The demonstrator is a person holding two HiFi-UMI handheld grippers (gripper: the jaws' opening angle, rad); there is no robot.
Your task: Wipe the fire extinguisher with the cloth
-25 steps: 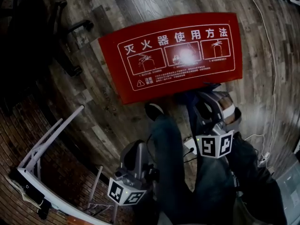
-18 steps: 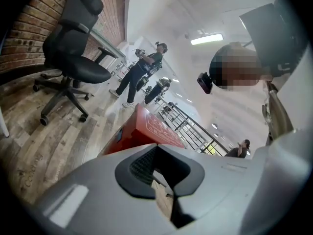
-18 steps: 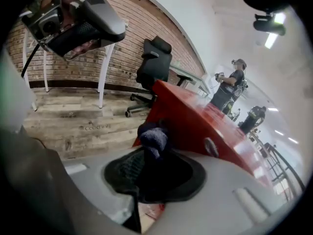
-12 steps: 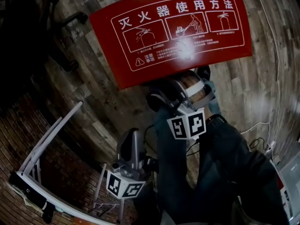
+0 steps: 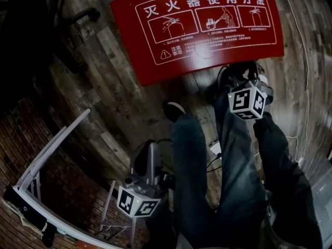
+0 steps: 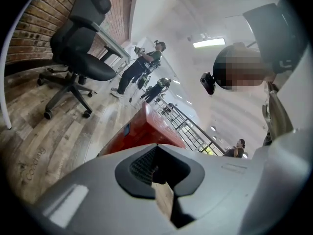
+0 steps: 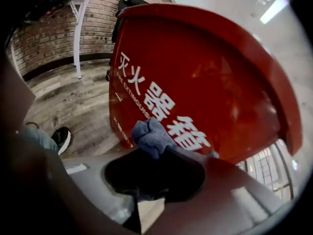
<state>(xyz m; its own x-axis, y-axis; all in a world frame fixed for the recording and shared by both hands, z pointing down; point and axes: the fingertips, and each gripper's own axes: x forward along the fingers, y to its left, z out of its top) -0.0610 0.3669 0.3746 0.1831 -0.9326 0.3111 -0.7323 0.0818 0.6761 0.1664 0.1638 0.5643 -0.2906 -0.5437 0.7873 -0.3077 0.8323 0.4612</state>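
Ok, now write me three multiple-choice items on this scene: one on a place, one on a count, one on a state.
1. The red box with white lettering stands on: A a table; B the wooden plank floor; C a shelf.
2. Its upward face carries how many framed pictures: A two; B three; C five.
3. The right gripper is: A open and empty; B shut on a sponge; C shut on the crumpled blue cloth.

Answers: 1 B, planks surround the box in the head view. 2 B, three frames sit in a row. 3 C, the cloth bulges out from its jaws.
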